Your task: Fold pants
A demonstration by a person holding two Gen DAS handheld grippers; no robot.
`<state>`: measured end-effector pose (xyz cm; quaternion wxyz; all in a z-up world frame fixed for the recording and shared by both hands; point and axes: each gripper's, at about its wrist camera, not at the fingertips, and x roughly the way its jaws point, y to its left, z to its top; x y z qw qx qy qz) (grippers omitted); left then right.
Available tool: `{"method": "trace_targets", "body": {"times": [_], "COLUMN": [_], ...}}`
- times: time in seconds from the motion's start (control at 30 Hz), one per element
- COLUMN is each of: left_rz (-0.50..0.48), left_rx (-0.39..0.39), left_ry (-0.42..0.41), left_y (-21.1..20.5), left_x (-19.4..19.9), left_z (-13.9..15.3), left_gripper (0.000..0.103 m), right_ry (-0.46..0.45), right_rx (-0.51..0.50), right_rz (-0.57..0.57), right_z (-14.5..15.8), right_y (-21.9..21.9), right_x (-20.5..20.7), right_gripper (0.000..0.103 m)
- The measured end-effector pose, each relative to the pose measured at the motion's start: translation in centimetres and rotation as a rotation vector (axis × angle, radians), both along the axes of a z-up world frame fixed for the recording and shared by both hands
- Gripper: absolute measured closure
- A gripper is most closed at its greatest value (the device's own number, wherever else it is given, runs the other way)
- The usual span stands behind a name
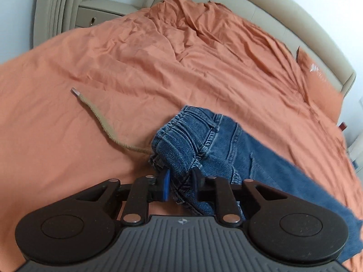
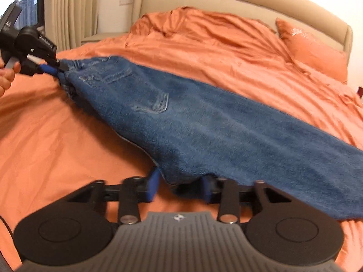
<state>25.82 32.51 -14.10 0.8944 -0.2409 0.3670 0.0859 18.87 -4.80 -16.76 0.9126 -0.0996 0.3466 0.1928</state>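
The pants (image 2: pixel 204 122) are stretched across the orange bed (image 2: pixel 68 136), partly lifted. Their bunched waistband is clenched by the left hand-held gripper (image 1: pixel 180 182), a tan drawstring (image 1: pixel 99 117) trailing on the sheet. The right hand-held gripper (image 2: pixel 181 187) is seen released, its fingers apart around the pants' edge

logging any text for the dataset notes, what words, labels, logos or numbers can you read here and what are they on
No text here reads clearly.
A small round emblem, no letters, is on the ribbed body behind the left tongs.
The same emblem is behind the right tongs.
A white-lettered label on the side of the left tongs in the right wrist view is too blurred to read.
The jeans show no readable tag.
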Motion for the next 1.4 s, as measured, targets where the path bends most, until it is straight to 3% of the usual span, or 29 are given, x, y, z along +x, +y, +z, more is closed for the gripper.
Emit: {"method": "trace_targets", "body": {"times": [0.07, 0.17, 0.33, 0.47, 0.53, 0.6, 0.67, 0.73, 0.87, 1.03, 1.2, 1.4], "left_rz": [0.006, -0.046, -0.119, -0.151, -0.155, -0.147, -0.135, -0.133, -0.154, -0.238, -0.317, -0.44], "left_rx": [0.035, 0.161, 0.295, 0.365, 0.4, 0.437, 0.491, 0.505, 0.473, 0.499, 0.487, 0.466], "left_ry": [0.006, 0.026, 0.151, 0.185, 0.187, 0.162, 0.134, 0.107, 0.048, 0.002, -0.01, 0.005], "left_y": [-0.2, -1.4, -2.8, -3.7, -3.9, -4.0, -4.5, -5.0, -7.5, -13.5, -20.0, -28.9], "left_x": [-0.2, 0.1, 2.1, 2.4, 2.2, 1.4, 0.6, 0.1, -0.1, 1.0, 3.2, 7.1], "left_z": [0.6, 0.9, -2.7, -3.0, -2.0, -0.5, 1.4, 3.4, 6.8, 9.3, 9.8, 9.2], "left_gripper": [0.085, 0.085, 0.085, 0.082, 0.067, 0.055, 0.055, 0.053, 0.049, 0.05, 0.057, 0.059], "right_ry": [0.003, 0.033, 0.213, 0.246, 0.259, 0.275, 0.276, 0.264, 0.234, 0.17, 0.135, 0.148], "right_rx": [0.033, 0.041, 0.101, 0.115, 0.118, 0.136, 0.157, 0.194, 0.212, 0.263, 0.343, 0.556], "right_rz": [0.019, 0.044, -0.022, -0.043, -0.033, -0.036, -0.059, -0.095, -0.204, -0.371, -0.584, -0.827], "right_z": [0.6, 1.6, -1.3, -2.2, -1.7, -1.0, 0.1, 1.2, 3.6, 6.7, 8.9, 8.0], "right_y": [-0.1, -0.2, -0.9, -1.0, -1.3, -2.0, -3.3, -5.2, -10.8, -20.3, -32.2, -46.8], "right_x": [-0.1, -0.4, 1.3, 1.8, 1.8, 1.4, 0.9, 0.4, -0.7, -1.1, -1.8, -2.8], "right_gripper": [0.1, 0.102, 0.102, 0.101, 0.096, 0.081, 0.067, 0.066, 0.054, 0.056, 0.062, 0.059]}}
